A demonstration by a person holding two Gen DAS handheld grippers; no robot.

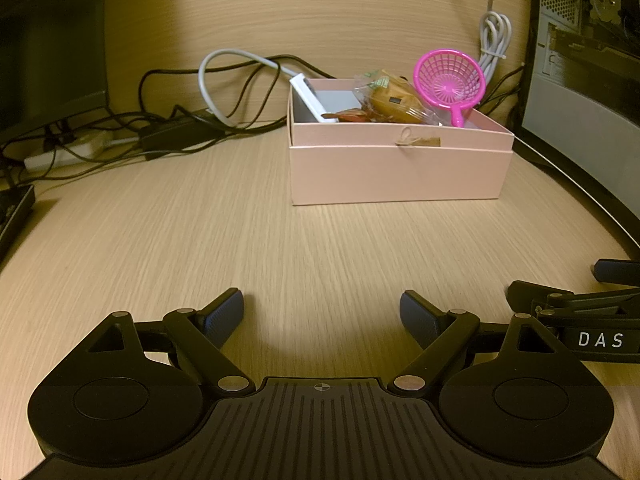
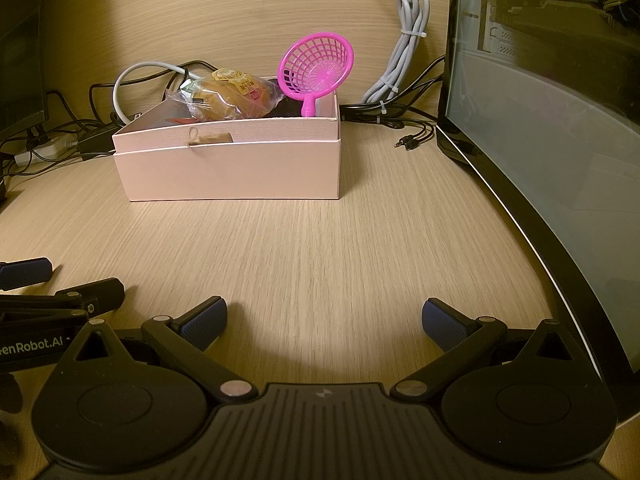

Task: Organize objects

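A pink box (image 1: pixel 400 172) (image 2: pixel 232 172) stands on the wooden desk ahead of both grippers. Inside it lie a wrapped bun (image 1: pixel 394 100) (image 2: pixel 232 94), a pink toy strainer (image 1: pixel 450 80) (image 2: pixel 316 68) leaning at the right end, and a white flat item (image 1: pixel 312 100) at the left end. My left gripper (image 1: pixel 323 314) is open and empty, low over the desk, well short of the box. My right gripper (image 2: pixel 325 322) is open and empty, beside the left one. Each gripper shows at the edge of the other's view (image 1: pixel 600 300) (image 2: pixel 48 292).
A dark monitor (image 2: pixel 552 140) (image 1: pixel 584 112) stands close on the right. Tangled black and grey cables (image 1: pixel 200 104) (image 2: pixel 408 56) and a power strip (image 1: pixel 68 152) lie along the back wall. A dark object (image 1: pixel 12 212) sits at the left edge.
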